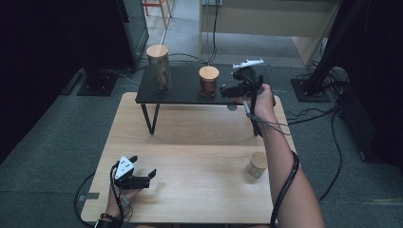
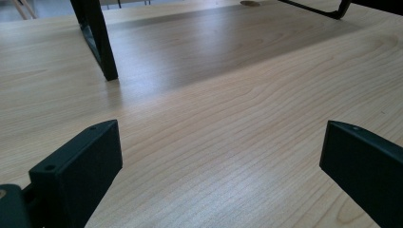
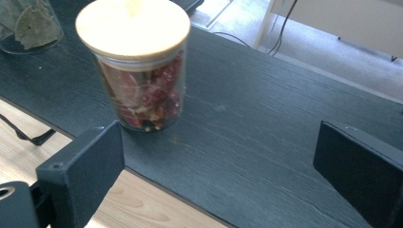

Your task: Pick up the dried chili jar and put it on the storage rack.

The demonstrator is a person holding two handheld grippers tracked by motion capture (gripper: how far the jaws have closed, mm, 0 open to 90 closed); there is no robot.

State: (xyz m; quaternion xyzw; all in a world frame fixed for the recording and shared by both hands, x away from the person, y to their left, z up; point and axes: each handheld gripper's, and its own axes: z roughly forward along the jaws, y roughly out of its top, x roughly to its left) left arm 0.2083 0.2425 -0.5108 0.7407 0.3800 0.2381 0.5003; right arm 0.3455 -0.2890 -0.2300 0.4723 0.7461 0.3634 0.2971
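My right tongs (image 1: 227, 90) are up at the black shelf (image 1: 180, 95) that stands on the far half of the desk (image 1: 190, 142), and the jaws are spread wide with nothing between them. In the right gripper view the two black jaws frame bare dark wood grain, and the short jar (image 3: 140, 71) sits ahead and to the left of the gap, close to my left jaw but not touching it. That jar has a pale wooden lid and clear glass walls, with red dried pieces packed inside, and it stands upright on the shelf. From the high view the same jar (image 1: 208, 81) is near the middle of the shelf, just left of my right tongs.

Further left on the shelf stands a tall jar (image 1: 158, 69), also upright with a wooden lid, holding something brownish and leafy; its base (image 3: 28, 23) peeks into the top left corner of the right gripper view. The two jars are well apart.

My left tongs (image 1: 141, 178) rest low near the front left corner of the desk, jaws parted and holding nothing. The left gripper view looks along the light wood, with a black shelf leg (image 2: 97, 38) standing ahead to the left.

On the desk near my right forearm, by the right edge, sits a small wooden-coloured cylinder (image 1: 257, 165), upright and alone.
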